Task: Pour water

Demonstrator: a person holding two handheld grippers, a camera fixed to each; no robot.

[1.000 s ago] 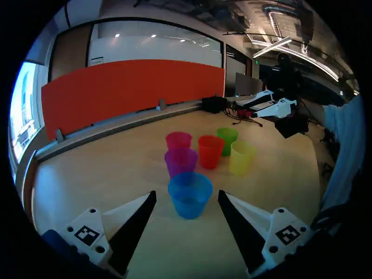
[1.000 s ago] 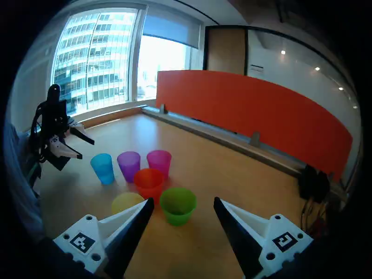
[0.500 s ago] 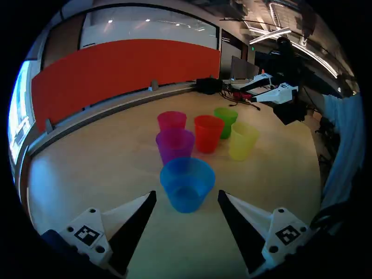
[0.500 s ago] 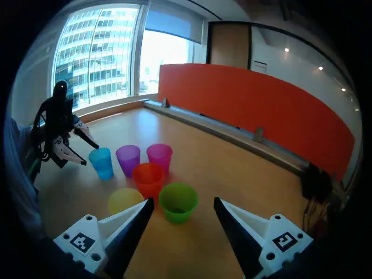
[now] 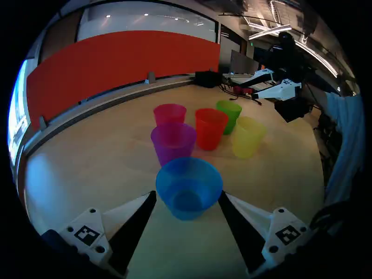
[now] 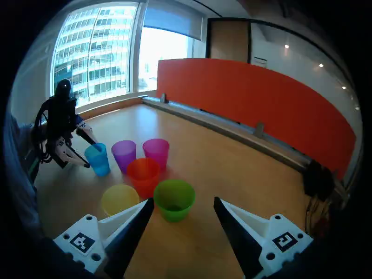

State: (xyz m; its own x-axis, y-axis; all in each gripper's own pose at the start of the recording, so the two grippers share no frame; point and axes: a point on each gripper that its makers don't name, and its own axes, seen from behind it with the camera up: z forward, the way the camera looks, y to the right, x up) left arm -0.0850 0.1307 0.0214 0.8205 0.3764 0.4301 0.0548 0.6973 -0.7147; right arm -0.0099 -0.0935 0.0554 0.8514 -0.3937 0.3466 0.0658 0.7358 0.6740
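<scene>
**Desk:** How far along is the pour?

**Me:** Not begun, by my reading. Six cups stand upright in a cluster on the wooden tabletop [image 5: 93,158], and none is lifted or tilted. My left tool [image 5: 186,195] is spread around the blue cup [image 5: 188,179], the nearest of the cluster, with a finger just beside the rim on each side. My right tool [image 6: 182,200] is spread too and holds nothing; the green cup [image 6: 174,197] sits just ahead of its tips. Still to do: close on a cup, lift it, and tip it over another.

**Desk:** What can't you make out?

**Me:** I can't tell whether the left fingers actually touch the blue cup's wall. I can't tell whether any cup holds water; the blue one's bottom looks darker, but that may be plain plastic. My right tool's finger hides part of the yellow cup [image 6: 118,199].
</scene>
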